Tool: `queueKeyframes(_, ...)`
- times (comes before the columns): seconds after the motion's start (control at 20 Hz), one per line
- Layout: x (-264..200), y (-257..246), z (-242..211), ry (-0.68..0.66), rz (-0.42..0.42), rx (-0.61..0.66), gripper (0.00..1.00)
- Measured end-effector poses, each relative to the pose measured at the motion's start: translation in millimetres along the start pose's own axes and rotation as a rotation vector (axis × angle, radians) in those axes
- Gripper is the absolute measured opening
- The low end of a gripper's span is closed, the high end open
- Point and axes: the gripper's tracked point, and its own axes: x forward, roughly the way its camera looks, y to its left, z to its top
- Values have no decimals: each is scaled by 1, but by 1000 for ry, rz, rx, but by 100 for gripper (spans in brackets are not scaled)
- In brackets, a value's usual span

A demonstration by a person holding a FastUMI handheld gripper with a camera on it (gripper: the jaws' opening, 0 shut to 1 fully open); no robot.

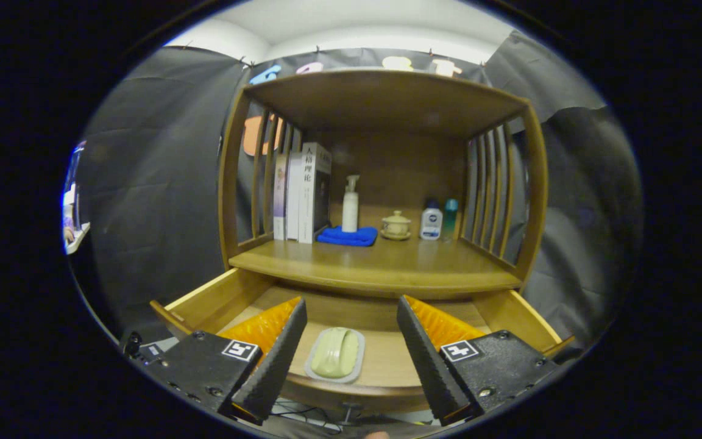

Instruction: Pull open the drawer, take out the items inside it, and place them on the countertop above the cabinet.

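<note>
The wooden drawer (211, 300) of the cabinet stands pulled out toward me. On its floor lies a pale green soap bar (335, 352) in a grey oval dish (356, 364), near the drawer's front wall. My gripper (348, 332) hovers above the drawer, open, its two fingers spread to either side of the soap dish without touching it. The countertop (381, 268) lies just beyond and above the drawer, a bare wooden strip along its front.
At the back of the countertop stand several books (301, 192), a white pump bottle (350, 205), a folded blue cloth (347, 236), a small lidded cup (396, 225), and two small bottles (431, 221). Slatted side walls (490, 189) and a wooden roof enclose the shelf.
</note>
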Motion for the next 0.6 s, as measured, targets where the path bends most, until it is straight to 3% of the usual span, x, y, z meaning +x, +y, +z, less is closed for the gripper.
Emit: queueKeyframes(0.6,71,19,-58,546,52,65,94)
